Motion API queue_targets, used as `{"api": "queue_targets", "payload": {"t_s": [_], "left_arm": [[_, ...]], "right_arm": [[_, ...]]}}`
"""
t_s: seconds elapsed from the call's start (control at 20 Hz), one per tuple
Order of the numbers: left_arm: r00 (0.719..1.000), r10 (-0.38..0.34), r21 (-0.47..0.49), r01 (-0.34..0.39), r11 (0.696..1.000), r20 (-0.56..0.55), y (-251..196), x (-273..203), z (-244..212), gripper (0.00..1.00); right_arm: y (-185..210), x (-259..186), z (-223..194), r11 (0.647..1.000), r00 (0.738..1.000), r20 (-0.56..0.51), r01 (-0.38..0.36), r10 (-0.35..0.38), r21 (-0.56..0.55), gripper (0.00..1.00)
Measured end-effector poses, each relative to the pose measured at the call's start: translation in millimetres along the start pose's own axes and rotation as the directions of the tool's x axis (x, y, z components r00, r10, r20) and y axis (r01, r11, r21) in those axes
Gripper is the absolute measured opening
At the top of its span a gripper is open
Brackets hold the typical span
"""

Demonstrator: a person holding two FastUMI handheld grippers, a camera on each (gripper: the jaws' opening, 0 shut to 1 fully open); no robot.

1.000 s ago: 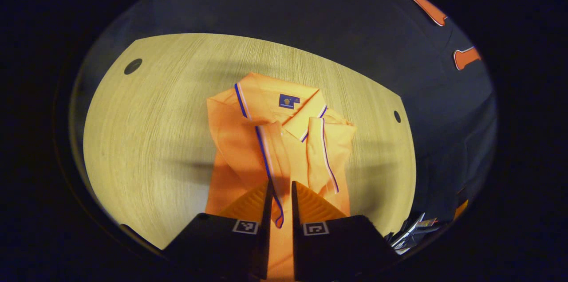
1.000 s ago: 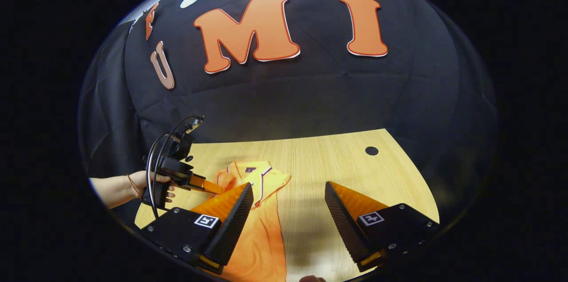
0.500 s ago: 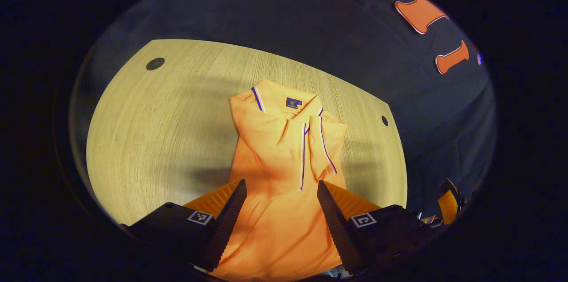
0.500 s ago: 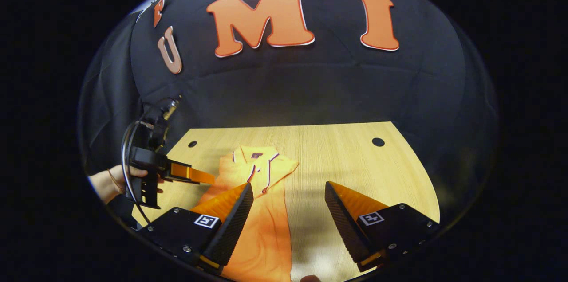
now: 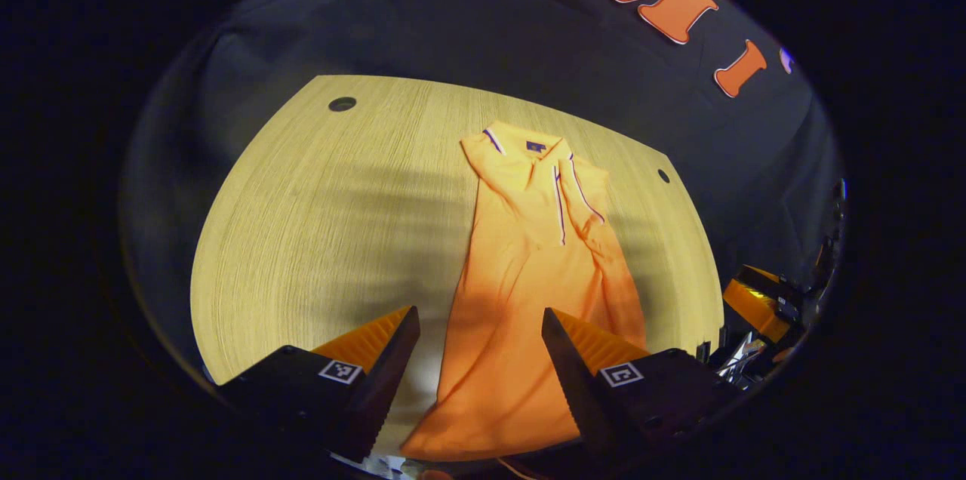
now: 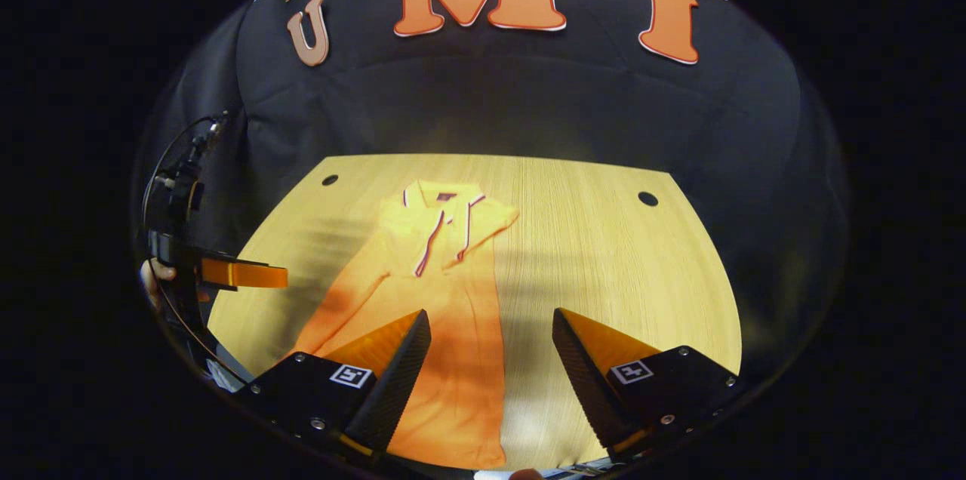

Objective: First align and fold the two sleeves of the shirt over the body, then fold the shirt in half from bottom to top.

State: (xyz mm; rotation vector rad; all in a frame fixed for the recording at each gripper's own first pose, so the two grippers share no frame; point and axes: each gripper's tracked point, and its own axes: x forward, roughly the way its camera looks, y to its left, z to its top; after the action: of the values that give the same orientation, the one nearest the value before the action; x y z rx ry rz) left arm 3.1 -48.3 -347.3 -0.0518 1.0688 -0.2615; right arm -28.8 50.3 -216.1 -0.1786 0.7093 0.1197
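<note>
An orange polo shirt point(image 5: 528, 269) with striped trim lies lengthwise on the wooden table point(image 5: 324, 216), collar at the far end, both sleeves folded in over the body. In the left gripper view my left gripper point(image 5: 480, 333) is open above the shirt's lower part, holding nothing. The right gripper view shows the shirt point(image 6: 445, 299) with my right gripper point(image 6: 490, 336) open over its near right edge, empty. Farther left in that view is the left gripper point(image 6: 226, 272), held by a hand point(image 6: 151, 276) off the table's left side.
The table has small dark holes point(image 6: 647, 198) near its far corners. The black cloth wall point(image 6: 490, 103) rises behind it. In the left gripper view the right gripper point(image 5: 758, 299) sits low at the right beyond the table's edge. Bare wood lies on both sides of the shirt.
My left gripper opened, let go of the sleeve and drew back toward the near end of the shirt. The sleeve now lies flat on the body. The right gripper rose and pulled back slightly.
</note>
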Motion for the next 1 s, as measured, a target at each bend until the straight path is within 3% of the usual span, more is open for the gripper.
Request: {"api": "queue_targets", "payload": {"t_s": [0.15,0.4,0.55,0.8,1.0], "left_arm": [[0.998,0.032,0.039,-0.03,0.999,-0.058,13.9,-18.6,-50.8,0.98],[0.988,0.056,0.081,-0.045,0.996,-0.145,20.4,-36.6,-124.3,0.98],[0.974,0.087,0.133,-0.06,0.989,-0.209,24.1,-32.8,-165.0,0.98],[0.951,0.059,0.074,-0.038,0.997,-0.302,12.9,-24.6,-218.1,0.98],[0.941,0.102,0.091,-0.077,0.993,-0.321,15.8,-12.7,-230.1,0.98]], "right_arm": [[10.7,-1.9,-54.8,1.0,0.993,-0.118,-0.001,0.001,-0.001,0.99],[32.2,-12.3,-130.7,1.0,0.954,-0.3,-0.016,0.015,-0.001,0.99],[42.8,-13.8,-162.5,0.999,0.927,-0.376,-0.02,0.009,-0.025,0.99],[54.9,-21.0,-213.2,1.0,0.868,-0.497,-0.016,0.01,-0.006,0.99],[55.6,-16.2,-228.3,1.0,0.847,-0.531,0.006,0.002,0.014,0.99]]}}
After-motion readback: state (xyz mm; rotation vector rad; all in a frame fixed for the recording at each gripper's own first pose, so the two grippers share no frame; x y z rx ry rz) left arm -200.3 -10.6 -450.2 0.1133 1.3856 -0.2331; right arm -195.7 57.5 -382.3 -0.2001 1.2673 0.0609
